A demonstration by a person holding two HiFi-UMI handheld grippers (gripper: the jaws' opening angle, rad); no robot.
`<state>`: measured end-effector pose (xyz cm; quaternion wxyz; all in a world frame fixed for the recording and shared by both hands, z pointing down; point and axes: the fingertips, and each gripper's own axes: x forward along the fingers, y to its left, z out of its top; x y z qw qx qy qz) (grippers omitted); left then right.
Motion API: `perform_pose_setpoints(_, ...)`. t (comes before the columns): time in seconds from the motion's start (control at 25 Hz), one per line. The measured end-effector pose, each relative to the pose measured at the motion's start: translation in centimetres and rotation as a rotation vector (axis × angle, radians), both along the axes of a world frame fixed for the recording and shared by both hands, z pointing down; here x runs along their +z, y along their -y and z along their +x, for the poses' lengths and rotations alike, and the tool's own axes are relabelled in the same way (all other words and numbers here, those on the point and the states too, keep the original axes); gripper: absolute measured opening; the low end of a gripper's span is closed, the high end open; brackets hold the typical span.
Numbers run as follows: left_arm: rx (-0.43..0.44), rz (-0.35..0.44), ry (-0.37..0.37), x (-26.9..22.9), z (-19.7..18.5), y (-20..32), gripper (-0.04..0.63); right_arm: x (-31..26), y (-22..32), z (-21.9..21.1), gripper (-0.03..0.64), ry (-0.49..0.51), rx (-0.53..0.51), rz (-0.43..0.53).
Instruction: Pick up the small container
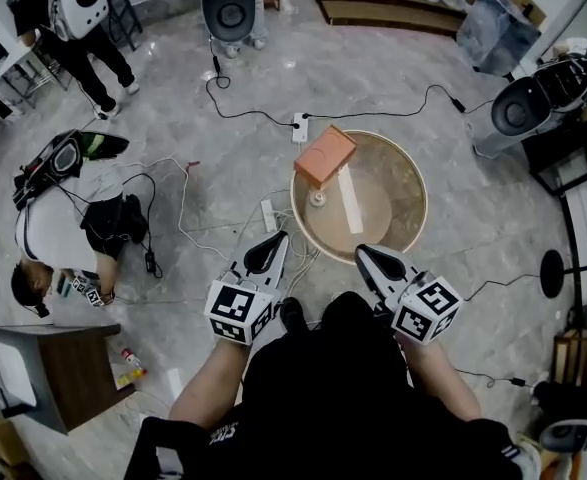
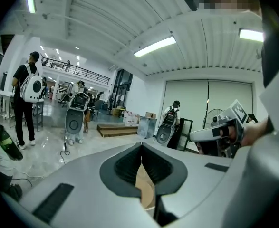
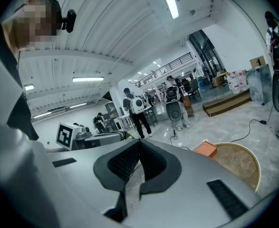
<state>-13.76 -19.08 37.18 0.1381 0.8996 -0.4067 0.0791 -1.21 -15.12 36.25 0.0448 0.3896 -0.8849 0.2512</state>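
On the round table (image 1: 398,183), just beside the orange box (image 1: 325,155), sits the small container (image 1: 317,199). Left gripper (image 1: 276,243) and right gripper (image 1: 365,256) hang off the table's near edge, jaws together, empty. Reach hasn't started imo; next up: open one, move in.

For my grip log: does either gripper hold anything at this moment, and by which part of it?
Nothing is held. The left gripper and the right gripper both have their jaws together, with nothing between them.

Round table (image 1: 398,223) with orange box (image 1: 324,154) and small container (image 1: 317,199); left gripper (image 1: 277,238), right gripper (image 1: 362,252) near its edge
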Motion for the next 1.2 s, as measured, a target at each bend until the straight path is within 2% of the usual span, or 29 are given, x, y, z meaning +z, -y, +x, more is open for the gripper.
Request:
perform_pose_setpoints(0.2,0.02,-0.036,0.002,1.4,1.5,2.9,0.016,1.4,3.1,1.7,0.014,0.005,0.032,-0.031)
perform_pose_setpoints(0.6,0.022,-0.109,0.026,5.3,5.2,8.0,0.016,5.5,8.7,4.3,0.014,0.003,0.01,-0.079)
perform_pose_setpoints(1.0,-0.001,-0.195,0.077,13.7,7.3,11.8,0.017,12.9,11.9,6.7,0.014,0.003,0.008,-0.191)
perform_pose_setpoints(1.2,-0.029,-0.21,0.078,16.4,7.9,15.5,0.017,14.5,14.6,6.7,0.014,0.007,-0.02,-0.2)
